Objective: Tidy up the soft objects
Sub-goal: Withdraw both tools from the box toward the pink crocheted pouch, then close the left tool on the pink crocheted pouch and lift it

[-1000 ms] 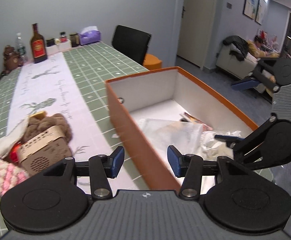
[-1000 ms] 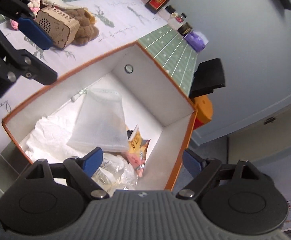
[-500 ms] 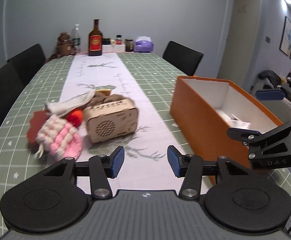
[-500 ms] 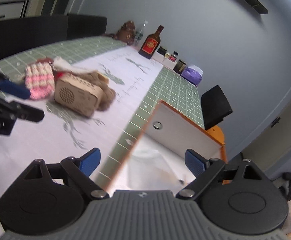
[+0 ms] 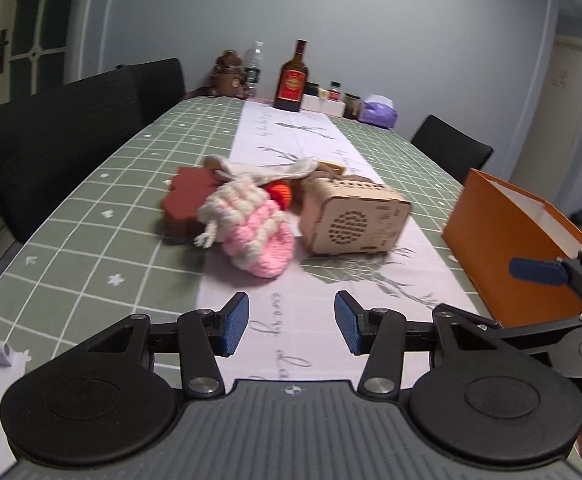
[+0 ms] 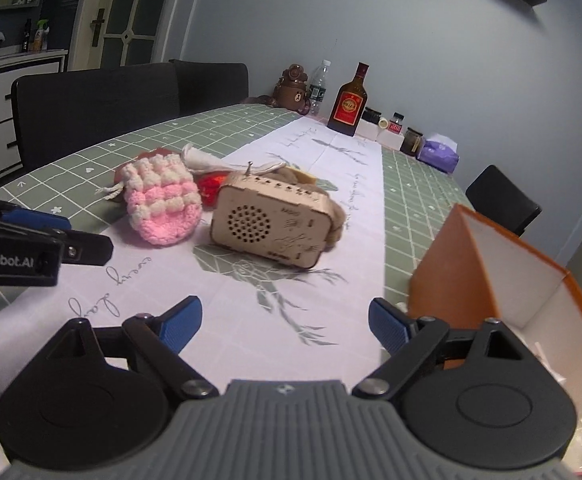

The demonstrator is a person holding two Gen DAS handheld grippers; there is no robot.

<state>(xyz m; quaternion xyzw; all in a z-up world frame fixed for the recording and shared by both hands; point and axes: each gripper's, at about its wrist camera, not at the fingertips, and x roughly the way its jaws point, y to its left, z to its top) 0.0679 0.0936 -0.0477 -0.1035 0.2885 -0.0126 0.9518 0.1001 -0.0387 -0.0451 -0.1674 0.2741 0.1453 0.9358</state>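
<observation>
With both the left gripper and right gripper spread and empty, the pink-and-white knitted pouch and the other soft bits wait ahead of the fingers, the orange box to their right.

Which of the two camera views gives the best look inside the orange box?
The right wrist view: the orange box sits close there, its white inner walls and a bit of the bottom visible past the rim. The left wrist view shows the orange box mostly from outside, with only a strip of white inner wall.
</observation>
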